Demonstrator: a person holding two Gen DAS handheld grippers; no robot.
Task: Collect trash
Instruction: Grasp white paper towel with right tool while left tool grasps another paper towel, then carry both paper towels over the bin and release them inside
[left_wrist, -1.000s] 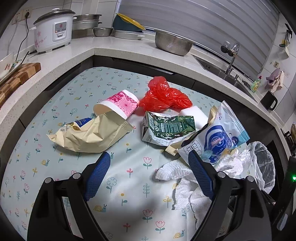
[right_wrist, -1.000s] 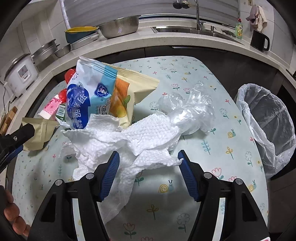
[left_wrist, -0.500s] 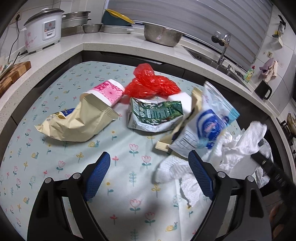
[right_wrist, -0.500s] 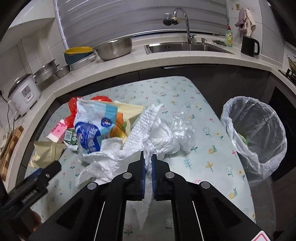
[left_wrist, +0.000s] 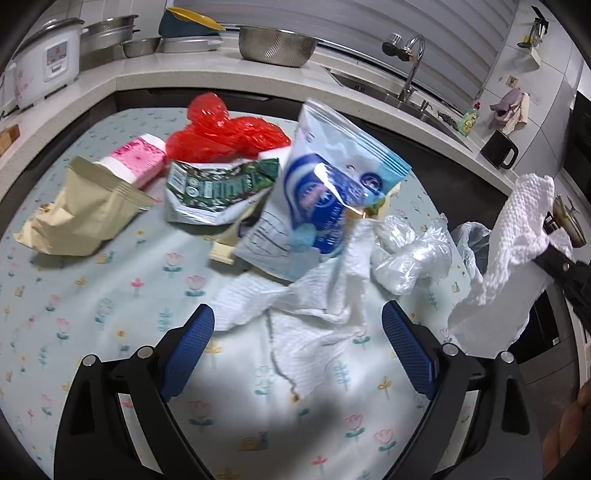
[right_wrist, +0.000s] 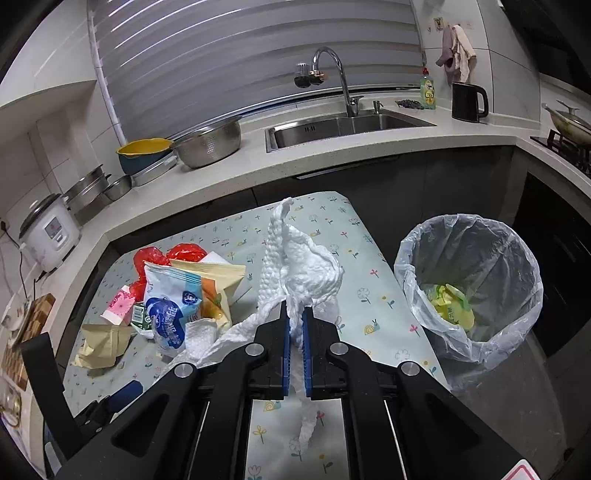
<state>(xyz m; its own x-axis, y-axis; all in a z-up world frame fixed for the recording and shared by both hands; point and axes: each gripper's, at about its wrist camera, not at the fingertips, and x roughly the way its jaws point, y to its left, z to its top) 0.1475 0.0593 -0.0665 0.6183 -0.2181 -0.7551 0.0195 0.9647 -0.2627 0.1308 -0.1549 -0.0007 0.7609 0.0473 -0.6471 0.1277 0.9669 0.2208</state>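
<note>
My right gripper (right_wrist: 295, 325) is shut on a white paper towel (right_wrist: 295, 266) and holds it up above the flowered table (right_wrist: 373, 295). That towel (left_wrist: 517, 236) also hangs at the right edge of the left wrist view. My left gripper (left_wrist: 297, 314) hovers low over a second white paper towel (left_wrist: 314, 325) on the table. Its jaws are opening, and the towel lies between the fingers untouched. Behind it lie a blue-white snack bag (left_wrist: 328, 184), clear plastic wrap (left_wrist: 413, 254), a green carton (left_wrist: 218, 184), a red plastic bag (left_wrist: 225, 133), a pink cup (left_wrist: 136, 158) and a beige paper bag (left_wrist: 85, 214).
A lined trash bin (right_wrist: 469, 291) with yellow-green scraps stands off the table's right edge. A counter (right_wrist: 229, 173) wraps around behind with a sink (right_wrist: 343, 129), steel bowl (right_wrist: 210, 142), rice cooker (right_wrist: 50, 236) and black kettle (right_wrist: 469, 101).
My right gripper shut on the paper towel and lifted it off the pile toward the bin side. My left gripper moved to the right over the remaining towel and spread slightly.
</note>
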